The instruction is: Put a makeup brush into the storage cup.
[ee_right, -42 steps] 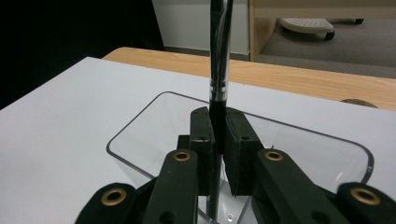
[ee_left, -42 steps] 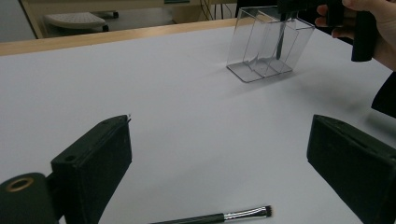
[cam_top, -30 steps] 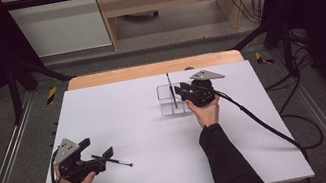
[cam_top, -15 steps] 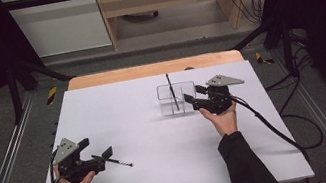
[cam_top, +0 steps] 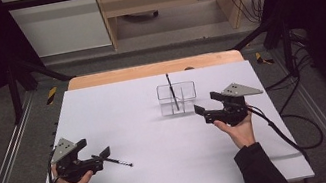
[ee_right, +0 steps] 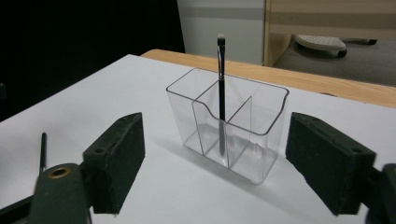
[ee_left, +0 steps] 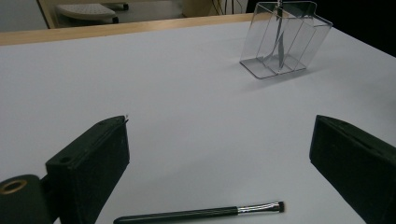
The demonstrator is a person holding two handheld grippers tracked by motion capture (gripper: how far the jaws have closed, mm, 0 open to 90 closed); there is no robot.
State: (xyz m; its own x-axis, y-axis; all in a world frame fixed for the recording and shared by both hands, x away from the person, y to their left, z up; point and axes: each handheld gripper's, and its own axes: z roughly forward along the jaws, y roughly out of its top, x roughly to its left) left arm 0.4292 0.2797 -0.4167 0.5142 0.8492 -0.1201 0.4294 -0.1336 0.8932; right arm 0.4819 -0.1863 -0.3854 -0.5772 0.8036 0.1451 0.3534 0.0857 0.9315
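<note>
Right claw (cam_top: 207,105) farther right of organizer (cam_top: 177,98)

Readable text: none in the high view or either gripper view.
Clear organiser (ee_right: 227,130): plain walls, no label or brand.
Upright brush (ee_right: 221,93) in the organiser: no legible print on its handle.
Lying brush (ee_left: 201,214), well apart from the organiser: bare black handle and silver ferrule, no lettering.
Gripper jaws: plain black, unmarked.
Grey plate (cam_top: 241,89) right of the organiser: no number or sign.
Yellow-black stripes (cam_top: 51,95) on the floor left of the organiser: hazard marking, no words.
</note>
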